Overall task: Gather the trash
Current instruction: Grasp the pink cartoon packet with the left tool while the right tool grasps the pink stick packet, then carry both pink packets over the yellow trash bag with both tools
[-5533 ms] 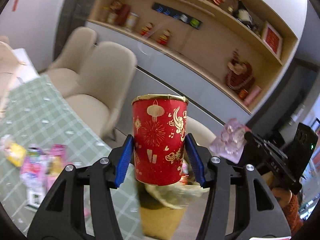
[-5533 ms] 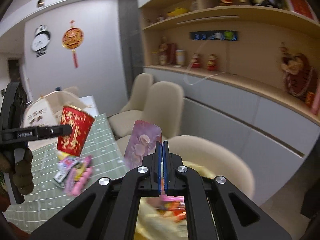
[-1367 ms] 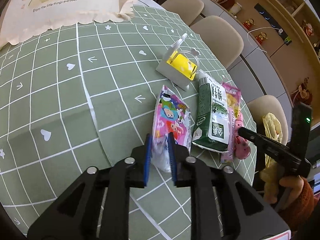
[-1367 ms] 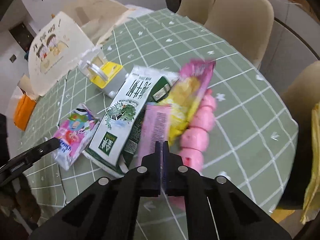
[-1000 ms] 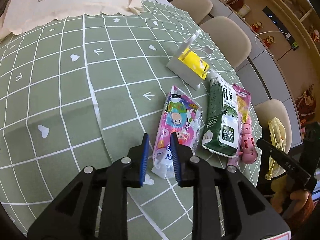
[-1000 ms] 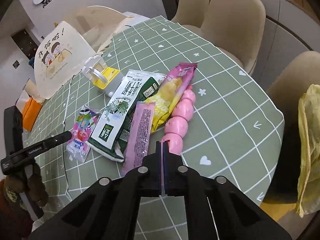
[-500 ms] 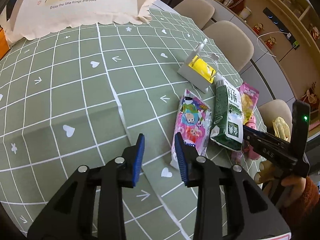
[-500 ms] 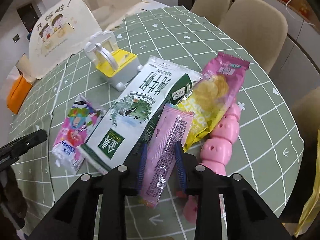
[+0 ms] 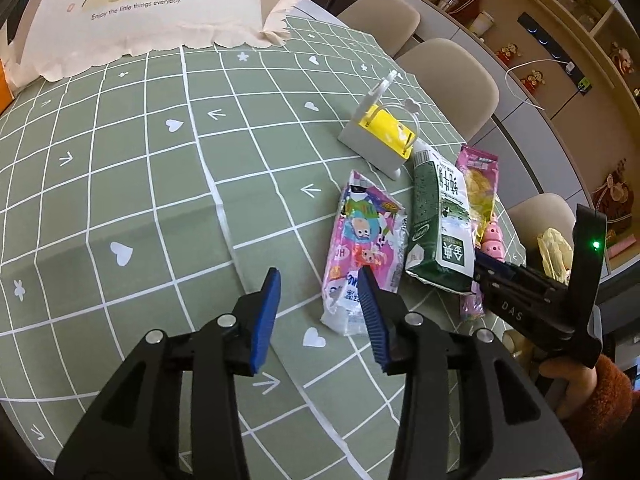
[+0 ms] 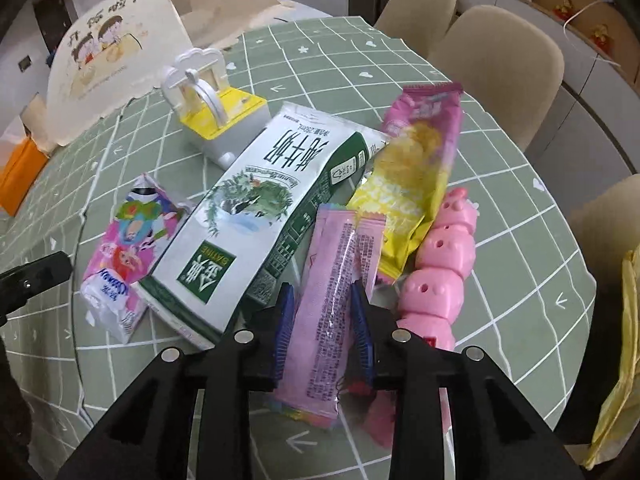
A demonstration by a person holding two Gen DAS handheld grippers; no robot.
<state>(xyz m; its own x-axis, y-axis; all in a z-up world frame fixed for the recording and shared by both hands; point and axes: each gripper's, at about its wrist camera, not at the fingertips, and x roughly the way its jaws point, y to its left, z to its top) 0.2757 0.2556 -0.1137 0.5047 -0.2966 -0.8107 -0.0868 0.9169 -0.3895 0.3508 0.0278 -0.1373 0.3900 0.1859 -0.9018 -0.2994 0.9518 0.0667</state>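
Note:
Trash lies on the green checked tablecloth (image 9: 120,168): a cartoon tissue pack (image 9: 360,236), a green milk carton (image 10: 240,232), a pink-and-yellow snack bag (image 10: 416,168), a string of pink pig figures (image 10: 444,264) and a long pink wrapper (image 10: 336,280). My left gripper (image 9: 318,280) hovers over the cloth with its jaws opening. Its right finger overlaps the tissue pack's near end, and no pad presses on it. My right gripper (image 10: 323,310) is open and low over the pink wrapper, which lies flat between its fingers.
A white-and-yellow holder (image 9: 384,136) stands behind the trash. A cream paper bag (image 9: 152,4) sits at the table's far side. Beige chairs (image 10: 500,52) ring the far edge. A yellow plastic bag (image 10: 624,360) hangs beyond the table rim on the right.
Both grippers went from shut to open. The left one let go of the tissue pack and shifted left of it. The right one dropped down over the pink wrapper.

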